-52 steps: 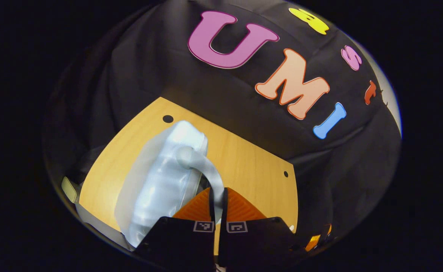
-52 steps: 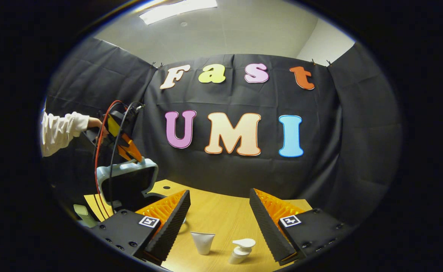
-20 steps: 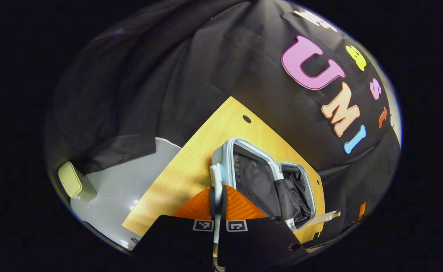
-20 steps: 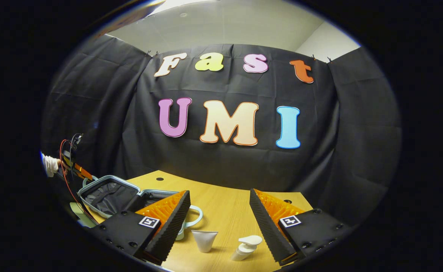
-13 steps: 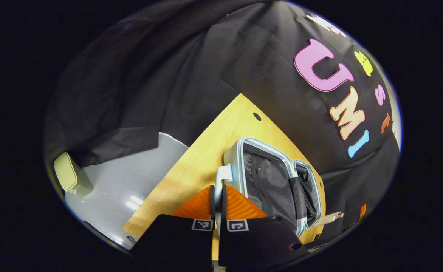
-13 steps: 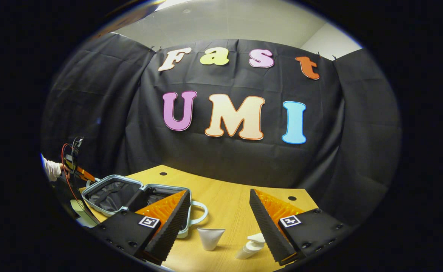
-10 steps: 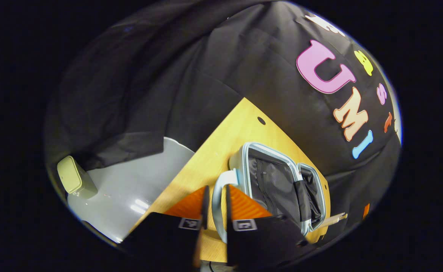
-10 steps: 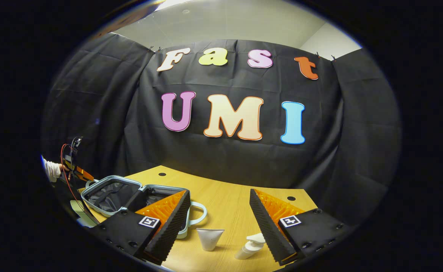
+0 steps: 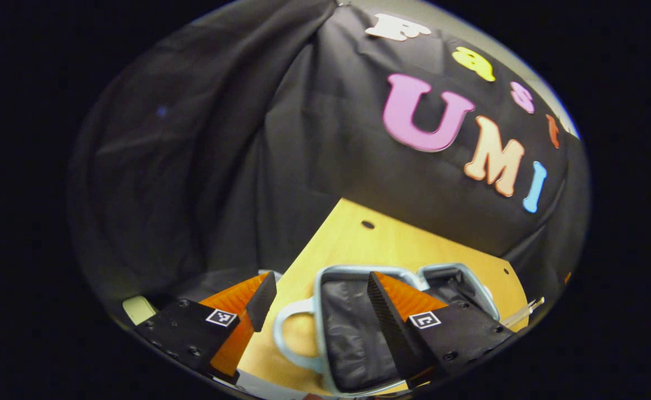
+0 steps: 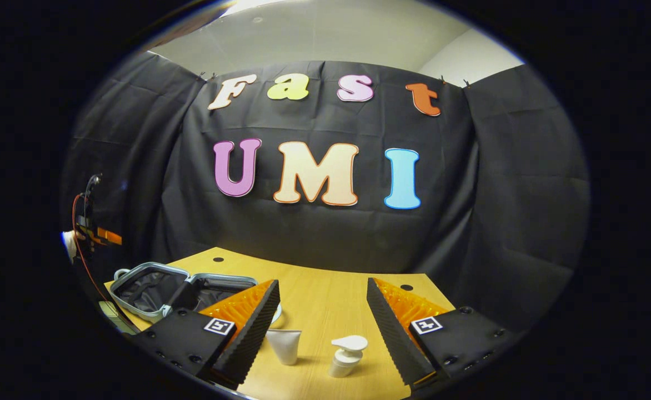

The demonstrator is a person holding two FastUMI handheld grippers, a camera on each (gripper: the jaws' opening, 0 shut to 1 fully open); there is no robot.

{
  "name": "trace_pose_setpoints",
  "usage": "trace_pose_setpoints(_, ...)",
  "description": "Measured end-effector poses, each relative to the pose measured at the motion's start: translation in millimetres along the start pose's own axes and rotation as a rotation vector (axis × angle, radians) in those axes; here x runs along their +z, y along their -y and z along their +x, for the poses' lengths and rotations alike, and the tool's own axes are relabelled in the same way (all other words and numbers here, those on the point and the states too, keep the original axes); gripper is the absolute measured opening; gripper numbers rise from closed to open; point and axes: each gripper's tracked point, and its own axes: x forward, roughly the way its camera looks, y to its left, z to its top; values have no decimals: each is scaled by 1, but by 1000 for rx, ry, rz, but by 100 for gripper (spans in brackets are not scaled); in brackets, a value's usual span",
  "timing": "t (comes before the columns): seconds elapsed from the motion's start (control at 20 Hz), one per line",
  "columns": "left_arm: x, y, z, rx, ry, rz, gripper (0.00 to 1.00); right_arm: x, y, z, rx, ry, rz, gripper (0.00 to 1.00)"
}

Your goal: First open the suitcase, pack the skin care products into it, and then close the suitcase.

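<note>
Suitcase [image 9: 353, 333] lies flat at table's [image 10: 325, 300] left end, both halves splayed, lining bare, ready for loading. Left gripper [image 9: 317, 311] hovers above its handle [image 9: 286, 339], jaws apart, gripping nothing. Right gripper [image 10: 323, 328] jaws wide, framing white tube [image 10: 284, 344] and pump bottle [image 10: 345, 355] standing near; likely next pick.

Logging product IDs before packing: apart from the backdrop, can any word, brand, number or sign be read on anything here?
No readable text.
White squeeze tube: no print visible.
White pump bottle: no print visible.
Pale blue hard-shell suitcase: no text visible.
Left gripper and right gripper: square black-and-white coded markers, patterns, not words.
</note>
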Motion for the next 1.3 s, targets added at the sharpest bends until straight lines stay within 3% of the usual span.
trace_pose_setpoints(0.25,40,169,-36,-224,164,98,95,-19,18,-3,-27,-13,28,99)
trace_pose_setpoints(0.45,8,311,-48,-444,177,120,95,-39,30,-3,-40,-25,35,99)
trace_pose_setpoints(0.65,-49,415,-60,-633,128,105,96,-63,36,-4,-40,-44,25,99)
trace_pose_setpoints(0.75,-77,446,-62,-693,89,92,94,-75,37,-6,-35,-54,28,99)
trace_pose_setpoints(0.95,-131,479,-60,-744,15,101,96,-97,40,-5,-37,-76,47,99)
trace_pose_setpoints(1.3,-233,518,-36,-779,-142,159,96,-130,49,-5,-59,-112,60,99)
